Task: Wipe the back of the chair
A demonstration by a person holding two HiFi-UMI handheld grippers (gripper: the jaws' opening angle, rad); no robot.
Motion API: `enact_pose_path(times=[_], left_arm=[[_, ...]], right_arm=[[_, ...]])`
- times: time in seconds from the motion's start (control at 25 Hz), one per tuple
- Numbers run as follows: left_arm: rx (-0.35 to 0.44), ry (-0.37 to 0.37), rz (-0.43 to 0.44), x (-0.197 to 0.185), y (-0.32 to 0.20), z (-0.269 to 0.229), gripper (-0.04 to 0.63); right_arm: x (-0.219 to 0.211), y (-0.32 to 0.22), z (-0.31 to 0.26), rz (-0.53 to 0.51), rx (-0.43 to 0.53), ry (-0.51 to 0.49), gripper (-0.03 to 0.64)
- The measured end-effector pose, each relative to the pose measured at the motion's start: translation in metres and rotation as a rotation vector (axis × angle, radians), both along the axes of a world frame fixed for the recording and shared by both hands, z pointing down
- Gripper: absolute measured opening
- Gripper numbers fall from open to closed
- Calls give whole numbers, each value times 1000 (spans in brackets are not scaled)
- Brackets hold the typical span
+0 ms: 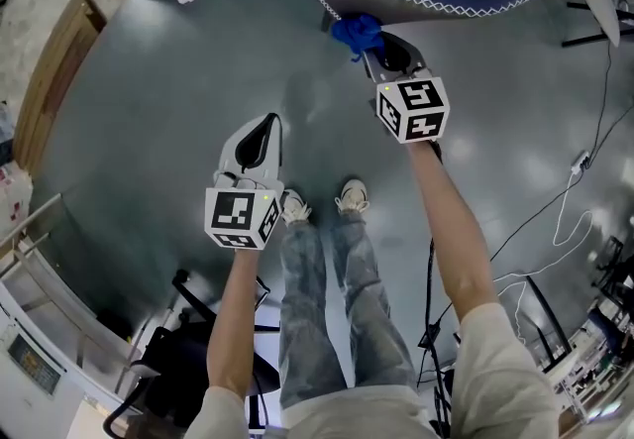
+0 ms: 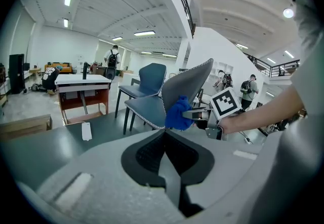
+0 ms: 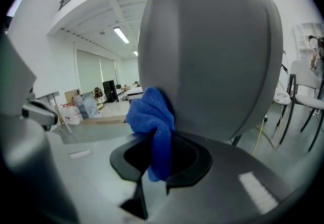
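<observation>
**Chair back: cloth in contact, right side**

The grey chair back (image 3: 212,51) stands directly ahead of the right hand-held gripper (image 3: 159,154). Its jaws are clamped on a blue cloth (image 3: 151,117), and the cloth's bunched end lies against the back's lower left edge. The left hand-held gripper (image 1: 267,122) hangs to the left of and behind the right one, clear of the chair, jaws closed together and empty, above the grey floor (image 1: 149,110)

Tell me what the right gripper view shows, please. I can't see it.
The right tongs are shut on a blue cloth, held against the grey chair back that fills most of the picture. A bright room lies behind.
</observation>
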State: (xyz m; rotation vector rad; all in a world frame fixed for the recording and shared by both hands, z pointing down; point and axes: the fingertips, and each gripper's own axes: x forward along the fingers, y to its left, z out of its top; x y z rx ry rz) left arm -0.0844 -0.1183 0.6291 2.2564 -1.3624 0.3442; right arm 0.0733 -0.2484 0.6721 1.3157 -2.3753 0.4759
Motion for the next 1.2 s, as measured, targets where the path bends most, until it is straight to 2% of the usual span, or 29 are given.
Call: enact_pose_path(times=[0.12,0.48,0.64,0.84,1.2], left_arm=[[-1,-7,-10,-7,1,-1,2],[-2,-2,-21,-12,4,1,2],[2,-5,-30,-14,5,-2,2],[9,-14,-45,-16,7,-7,2],[25,-17,-49,-9,14,-20,2]], right_arm=[[-1,0,15,3,-49,9,66],[-4,2,16,1,-61,0,66],[-4,9,-5,4,-13,-28,64],[4,26,-37,23,75,-13,64],[29,99,-74,57,156,24,64]])
